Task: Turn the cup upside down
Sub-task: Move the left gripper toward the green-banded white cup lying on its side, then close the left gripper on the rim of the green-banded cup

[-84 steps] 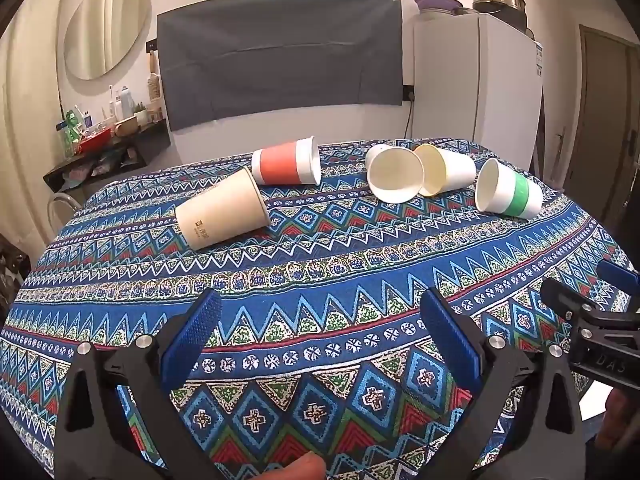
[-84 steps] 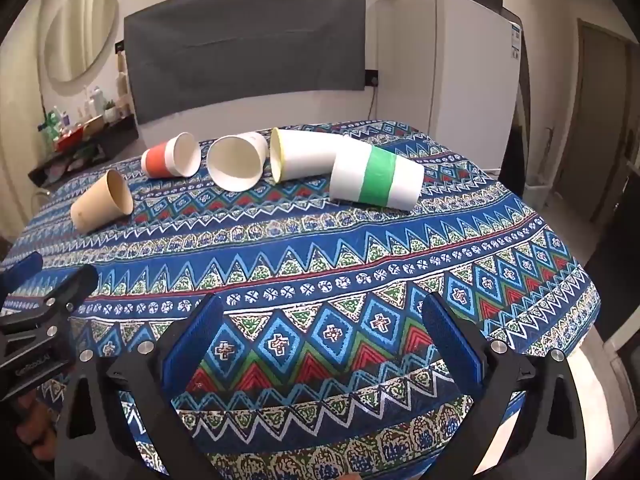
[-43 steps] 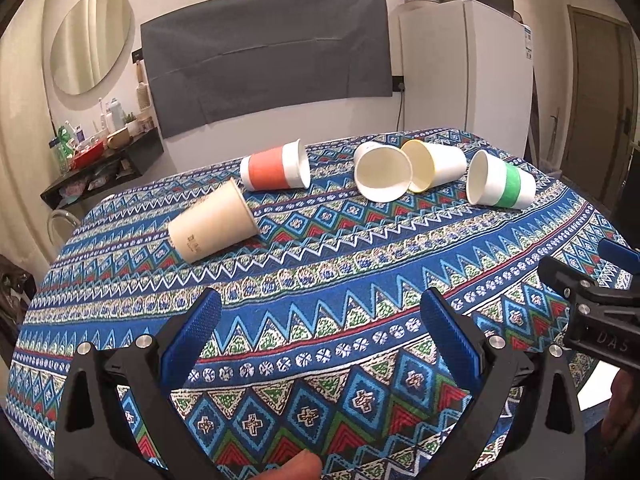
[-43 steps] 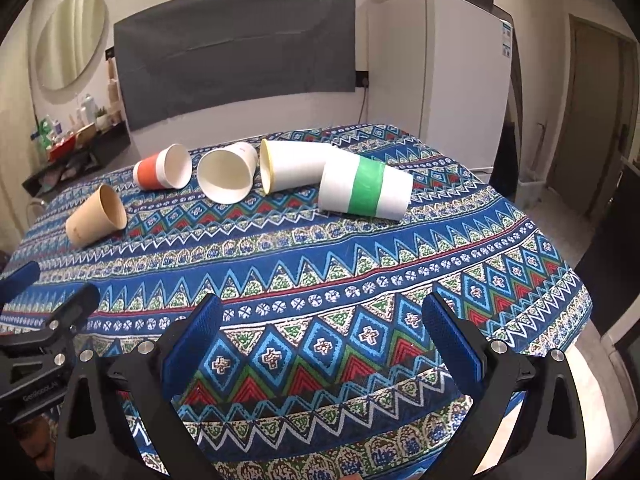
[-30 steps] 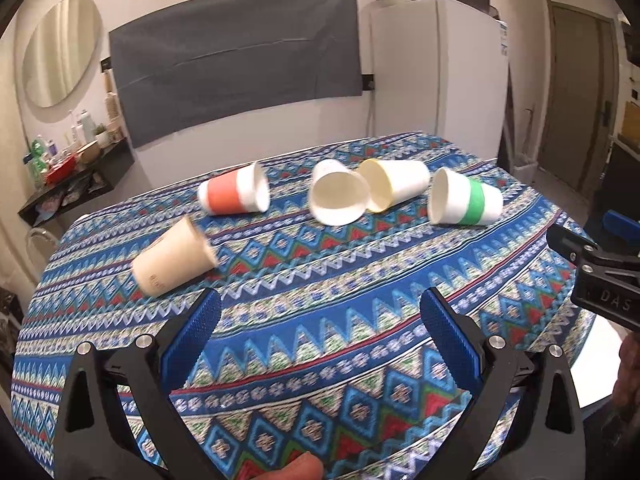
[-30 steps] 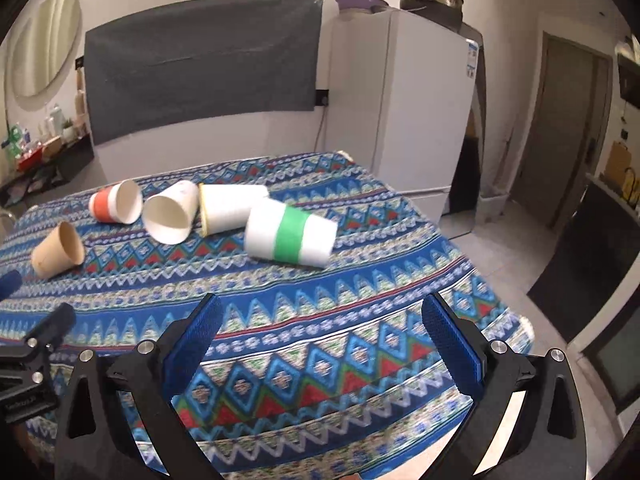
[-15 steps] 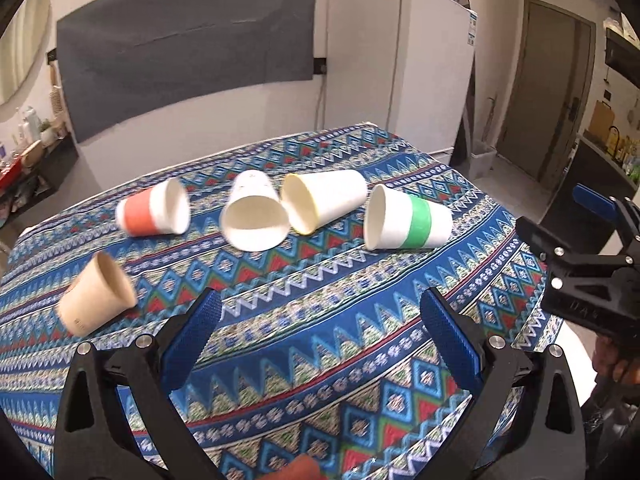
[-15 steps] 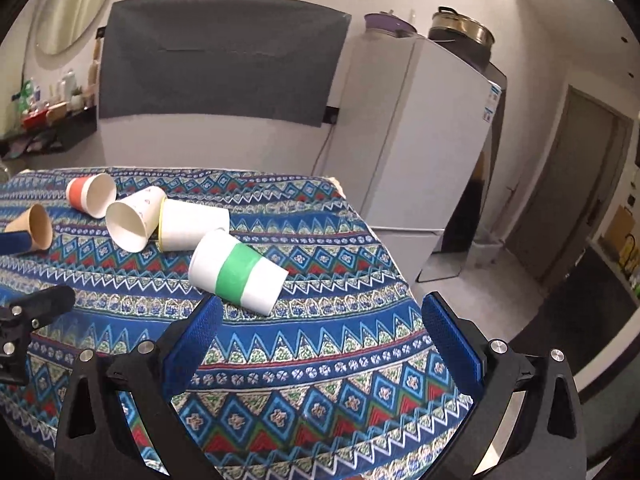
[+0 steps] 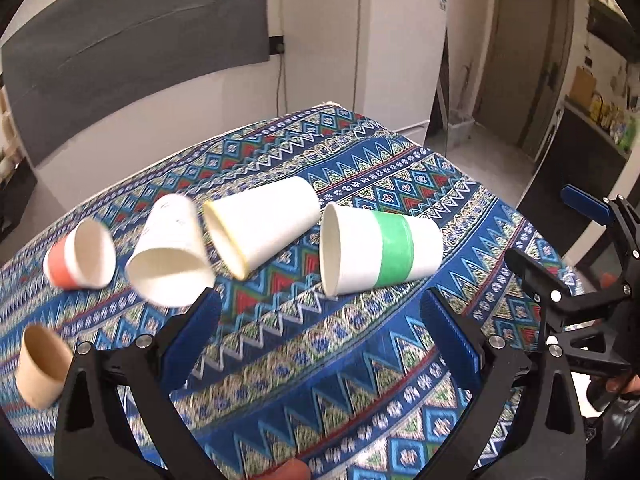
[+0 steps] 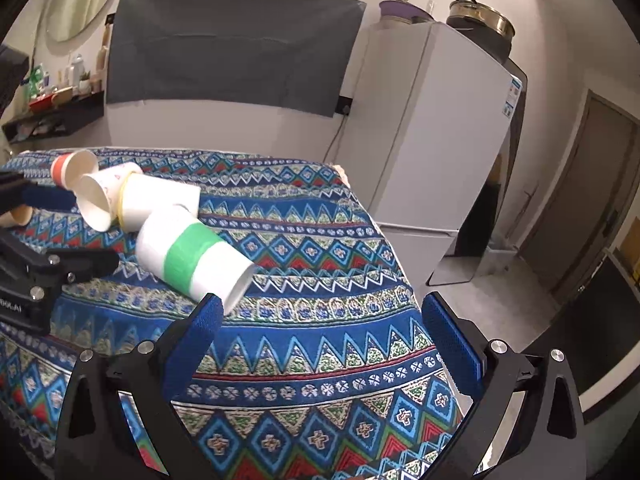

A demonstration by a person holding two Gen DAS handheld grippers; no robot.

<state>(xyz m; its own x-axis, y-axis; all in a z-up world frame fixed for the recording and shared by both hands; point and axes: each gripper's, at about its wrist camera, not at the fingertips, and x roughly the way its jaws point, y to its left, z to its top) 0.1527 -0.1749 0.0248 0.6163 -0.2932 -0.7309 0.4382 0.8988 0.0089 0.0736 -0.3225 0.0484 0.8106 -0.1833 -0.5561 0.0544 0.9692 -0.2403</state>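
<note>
Filling most of both views, the table [image 9: 360, 380] wears a blue woven cloth with zigzag and diamond bands, and its far corner drops off beside a tall white fridge [image 10: 432, 128] that stands close against it; bare grey floor opens to the right of the table edge toward a dark door [image 10: 592, 200]. A large dark grey sheet [image 10: 232, 44] hangs flat on the wall behind. Five paper cups lie on their sides in a loose row across the cloth, none upright. The green-banded cup [image 9: 380, 254] lies nearest the right end, mouth facing left in the left wrist view, with patterned cloth open in front of it and to its right. Just beside it lies a yellow-rimmed white cup [image 9: 260, 228], whose rim touches or nearly touches a plain white cup [image 9: 170, 256]. An orange-banded cup [image 9: 78, 254] sits further left, and a tan cup [image 9: 40, 364] lies apart near the table's left edge. The left gripper [image 9: 320, 340] hovers low in front of the green-banded cup with its blue ribbed pads spread wide and nothing between them. The right gripper [image 10: 320, 340] is likewise spread and empty, its left pad close by that cup's base.
</note>
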